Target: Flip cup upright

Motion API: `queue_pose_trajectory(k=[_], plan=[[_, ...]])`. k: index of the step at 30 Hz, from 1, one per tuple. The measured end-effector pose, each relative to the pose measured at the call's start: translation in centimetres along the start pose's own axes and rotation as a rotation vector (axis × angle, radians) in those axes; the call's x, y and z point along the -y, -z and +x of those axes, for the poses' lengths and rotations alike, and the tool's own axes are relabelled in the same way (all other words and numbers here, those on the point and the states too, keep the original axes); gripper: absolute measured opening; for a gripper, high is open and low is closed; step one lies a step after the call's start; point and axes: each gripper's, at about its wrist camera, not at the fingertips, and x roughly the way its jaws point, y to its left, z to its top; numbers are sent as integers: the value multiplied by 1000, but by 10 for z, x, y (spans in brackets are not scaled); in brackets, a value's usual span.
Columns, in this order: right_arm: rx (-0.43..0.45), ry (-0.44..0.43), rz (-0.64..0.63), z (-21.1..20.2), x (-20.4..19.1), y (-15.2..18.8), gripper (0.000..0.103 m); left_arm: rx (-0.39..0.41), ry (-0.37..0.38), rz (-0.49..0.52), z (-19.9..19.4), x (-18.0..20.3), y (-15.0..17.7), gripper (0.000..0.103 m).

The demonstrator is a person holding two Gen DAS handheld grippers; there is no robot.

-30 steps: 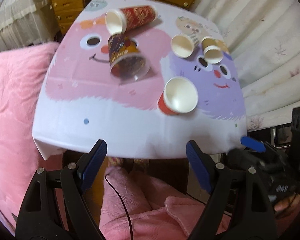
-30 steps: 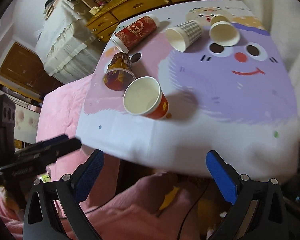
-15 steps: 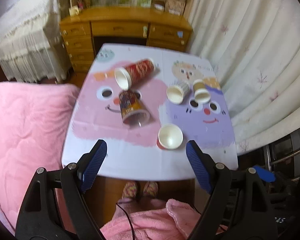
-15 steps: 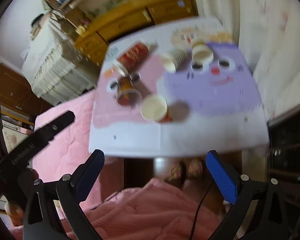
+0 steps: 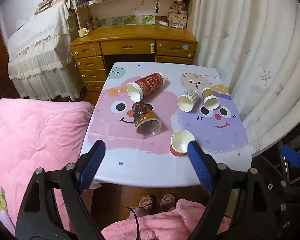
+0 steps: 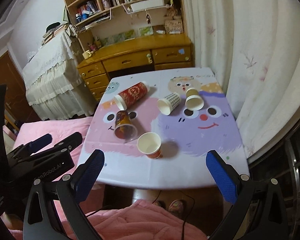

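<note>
Several paper cups lie on their sides on a small table (image 5: 142, 166) with a cartoon cloth. A small red cup (image 5: 181, 143) (image 6: 150, 145) lies nearest the front edge, mouth toward me. A brown patterned cup (image 5: 145, 119) (image 6: 124, 126), a tall red cup (image 5: 147, 85) (image 6: 132, 96), a checked cup (image 5: 188, 100) (image 6: 169, 103) and a tan cup (image 5: 210, 99) (image 6: 193, 100) lie farther back. My left gripper (image 5: 146, 164) and right gripper (image 6: 155, 170) are open and empty, held back from the table's front edge.
A wooden desk (image 5: 133, 42) with drawers and shelves stands behind the table. White curtains (image 5: 250, 50) hang at the right. A pink blanket (image 5: 34, 136) covers a bed at the left. My slippered feet (image 5: 157, 201) show under the table.
Both grippers have pulled up and back from the table, so the whole table and room come into view. The cups have not moved. Both grippers stay open.
</note>
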Motion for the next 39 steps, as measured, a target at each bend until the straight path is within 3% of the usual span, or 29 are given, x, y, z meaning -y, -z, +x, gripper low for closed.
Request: queue_pose_trajectory(k=[6,11,39], plan=[[20,15,28,2,4,1,103,1,-27,-12,6,-5,-2,90],[34,25,10,13,0,-2,103,-1,-28,-17,14,-9,-4,102],[13,58,4,36,-4,-5,103,7,-26,16,34,5,-14,102]])
